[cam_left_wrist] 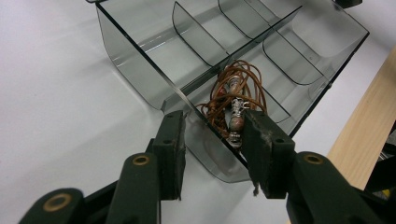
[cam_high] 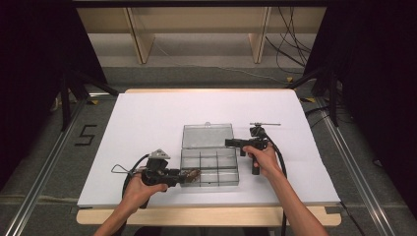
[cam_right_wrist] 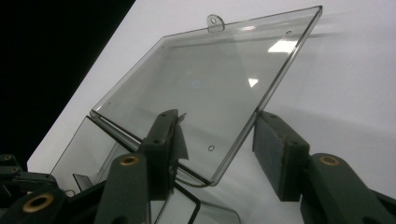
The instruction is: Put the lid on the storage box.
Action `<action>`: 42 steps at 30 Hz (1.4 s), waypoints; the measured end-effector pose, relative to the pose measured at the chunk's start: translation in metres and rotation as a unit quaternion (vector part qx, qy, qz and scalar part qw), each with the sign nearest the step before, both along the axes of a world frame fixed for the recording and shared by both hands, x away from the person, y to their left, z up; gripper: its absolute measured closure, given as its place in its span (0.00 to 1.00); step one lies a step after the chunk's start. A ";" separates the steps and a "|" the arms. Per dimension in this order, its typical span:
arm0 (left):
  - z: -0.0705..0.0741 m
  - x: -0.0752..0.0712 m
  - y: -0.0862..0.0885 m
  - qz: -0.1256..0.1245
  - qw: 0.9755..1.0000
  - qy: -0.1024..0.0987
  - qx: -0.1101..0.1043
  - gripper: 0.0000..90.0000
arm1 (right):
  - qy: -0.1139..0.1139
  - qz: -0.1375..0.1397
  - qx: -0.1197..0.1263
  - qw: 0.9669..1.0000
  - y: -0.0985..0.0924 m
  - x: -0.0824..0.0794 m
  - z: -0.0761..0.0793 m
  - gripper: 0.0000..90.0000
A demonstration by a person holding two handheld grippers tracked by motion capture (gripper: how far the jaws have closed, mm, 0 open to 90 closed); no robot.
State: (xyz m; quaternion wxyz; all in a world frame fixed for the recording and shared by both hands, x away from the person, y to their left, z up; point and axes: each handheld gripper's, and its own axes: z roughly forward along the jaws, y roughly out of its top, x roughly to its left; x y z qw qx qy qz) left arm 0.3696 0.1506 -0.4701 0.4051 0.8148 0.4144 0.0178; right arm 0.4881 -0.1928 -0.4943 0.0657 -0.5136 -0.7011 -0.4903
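Clear plastic: the organizer box (cam_high: 210, 167) sits in the middle of the white table (cam_high: 147, 118). It has small walls inside that make little rooms.
Lid: the lid (cam_high: 207, 135) is open and lies flat on the far side of the box.
Necklace: a brown cord necklace (cam_left_wrist: 233, 95) with beads and a silver piece lies bunched up in the near left corner room of the box.
Left tool: the left tool (cam_left_wrist: 212, 140) is at the near left corner of the box. Its jaws are partly apart, one outside the box wall and one just beside the necklace. The pads do not press on anything.
Right tool: the right tool (cam_right_wrist: 219, 149) is at the right edge of the lid. Its jaws stand on each side of that edge, but they do not squeeze it yet.
Step now: it looks like the lid is about to be shut over the necklace.
What could go wrong: the lid edge is thin and smooth, so it could slip out of the right tool if the grip is weak. The light box could slide on the table if the left tool does not steady it. A loop of cord sticking up could get pinched under the lid.
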 end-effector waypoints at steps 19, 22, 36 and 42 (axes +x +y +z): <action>0.002 0.000 0.000 -0.012 1.000 -0.007 0.019 0.65 | -0.065 -0.001 0.012 0.998 -0.004 -0.002 0.008 0.78; 0.003 0.000 -0.001 -0.010 1.000 -0.009 0.026 0.65 | -0.057 -0.001 0.020 0.998 -0.005 -0.004 0.010 0.78; 0.003 0.000 -0.001 -0.015 0.999 -0.007 0.030 0.66 | -0.087 -0.006 0.025 0.996 -0.010 -0.004 0.015 0.80; 0.003 0.000 -0.002 -0.013 1.000 -0.009 0.026 0.66 | -0.086 -0.011 0.038 0.996 -0.010 -0.006 0.020 0.80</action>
